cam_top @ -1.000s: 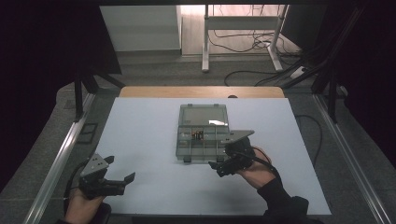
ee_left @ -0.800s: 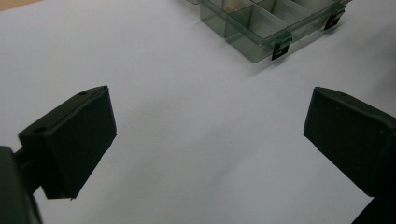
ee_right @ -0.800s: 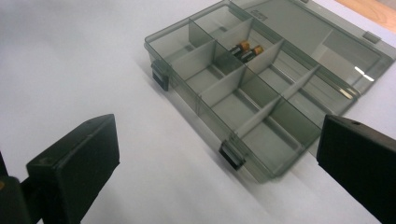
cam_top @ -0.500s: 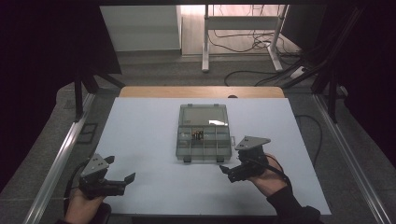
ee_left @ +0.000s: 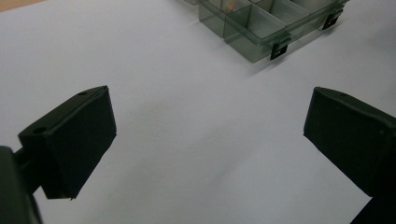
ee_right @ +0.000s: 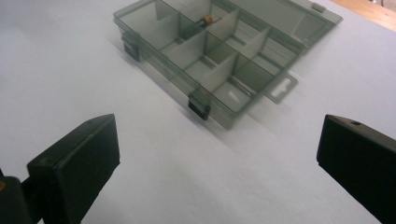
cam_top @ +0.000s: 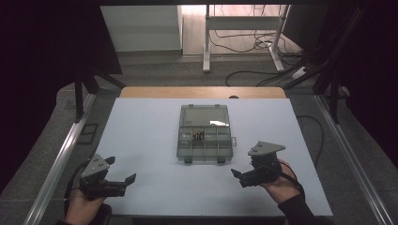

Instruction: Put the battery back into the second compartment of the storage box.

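Observation:
A clear grey compartment box [cam_top: 205, 145] lies open in the middle of the white table [cam_top: 141, 136], its lid [cam_top: 204, 115] folded back flat. A few small dark and orange parts [cam_top: 198, 136] sit in one middle compartment. My left gripper [cam_top: 121, 169] rests near the front left edge, open and empty, aimed toward the box. My right gripper [cam_top: 241, 168] sits front right of the box, apart from it, open and empty. The left gripper view shows wide-set jaws around my left gripper [ee_left: 208, 135] over bare table, the box corner [ee_left: 261, 28] ahead. In the right gripper view, my right gripper [ee_right: 217, 154] faces the box [ee_right: 219, 70], with an orange part [ee_right: 208, 19] inside.
A wooden strip [cam_top: 202, 92] borders the table's far edge. Metal rails [cam_top: 61, 159] run along both sides. Beyond the table are a floor with cables [cam_top: 253, 44] and a white stand [cam_top: 206, 42]. Two black latches [ee_right: 200, 108] stick out of the box's front.
My right gripper has drawn back from the box's front right corner toward the near right of the table. The left gripper has barely moved.

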